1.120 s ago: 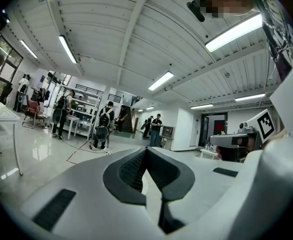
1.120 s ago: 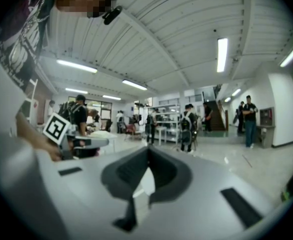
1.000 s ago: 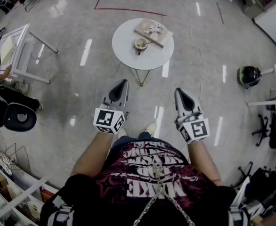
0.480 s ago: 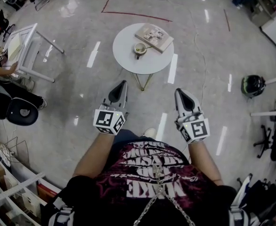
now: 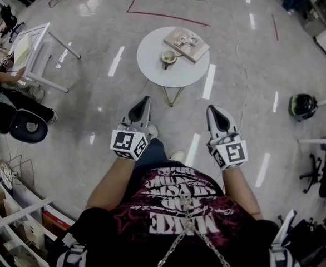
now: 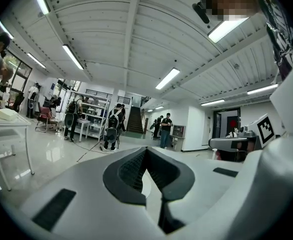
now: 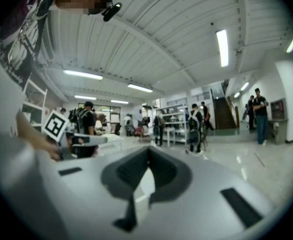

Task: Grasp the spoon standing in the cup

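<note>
— Shiny floor (image 5: 90, 102), head view: round table (image 5: 152, 68) well ahead, cup (image 5: 168, 57) on it beside a book (image 5: 187, 42), spoon (image 5: 177, 54) leaning in the cup.
— Grippers?
— Left gripper (image 5: 144, 101) and right gripper (image 5: 212, 109) held low, well apart from the table.
— Left gripper view?
— Jaws together, nothing held.
— Right gripper view?
— Same, empty. Risk: arriving with jaws closed would likely knock the spoon or tip the cup.

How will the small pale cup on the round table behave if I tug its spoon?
The small pale cup looks short and wide, so it probably resists tipping. It stands loose on the smooth round white table, so it may slide. Its thin spoon leans out over the rim, likely levering it.
</note>
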Demonstrator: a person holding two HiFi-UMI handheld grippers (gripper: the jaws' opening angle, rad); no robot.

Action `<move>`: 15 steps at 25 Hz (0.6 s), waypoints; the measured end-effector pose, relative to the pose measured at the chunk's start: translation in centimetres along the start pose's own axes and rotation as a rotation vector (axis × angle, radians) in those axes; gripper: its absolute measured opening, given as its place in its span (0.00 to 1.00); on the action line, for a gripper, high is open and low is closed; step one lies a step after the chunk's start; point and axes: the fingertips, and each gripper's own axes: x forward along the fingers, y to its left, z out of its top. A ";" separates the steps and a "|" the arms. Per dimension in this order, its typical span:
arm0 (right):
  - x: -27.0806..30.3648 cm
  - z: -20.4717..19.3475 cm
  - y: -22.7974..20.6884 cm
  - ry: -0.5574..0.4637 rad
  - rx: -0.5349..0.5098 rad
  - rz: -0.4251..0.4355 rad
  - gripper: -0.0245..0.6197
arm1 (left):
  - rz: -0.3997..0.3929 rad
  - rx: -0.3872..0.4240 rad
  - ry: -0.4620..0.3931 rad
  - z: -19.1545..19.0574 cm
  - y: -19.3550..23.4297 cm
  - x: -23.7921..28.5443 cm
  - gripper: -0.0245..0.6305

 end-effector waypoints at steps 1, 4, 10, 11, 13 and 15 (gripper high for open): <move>0.1 -0.1 0.0 0.002 -0.002 -0.002 0.09 | -0.003 0.000 0.002 -0.1 0.0 0.1 0.07; 0.6 0.1 -0.5 0.006 -0.002 -0.015 0.09 | -0.019 0.000 0.003 -0.1 0.2 0.9 0.07; 2.0 0.3 -1.3 0.017 -0.001 -0.043 0.08 | -0.044 -0.003 0.005 0.3 1.0 2.6 0.07; 2.3 0.4 -1.4 0.018 0.001 -0.046 0.09 | -0.048 -0.003 0.008 0.4 1.2 2.9 0.07; 3.0 0.3 -1.6 0.023 0.004 -0.049 0.09 | -0.053 -0.004 0.016 0.2 1.8 3.5 0.07; 3.7 0.0 -1.6 0.038 0.001 -0.054 0.09 | -0.055 -0.012 0.023 -0.1 2.5 4.0 0.07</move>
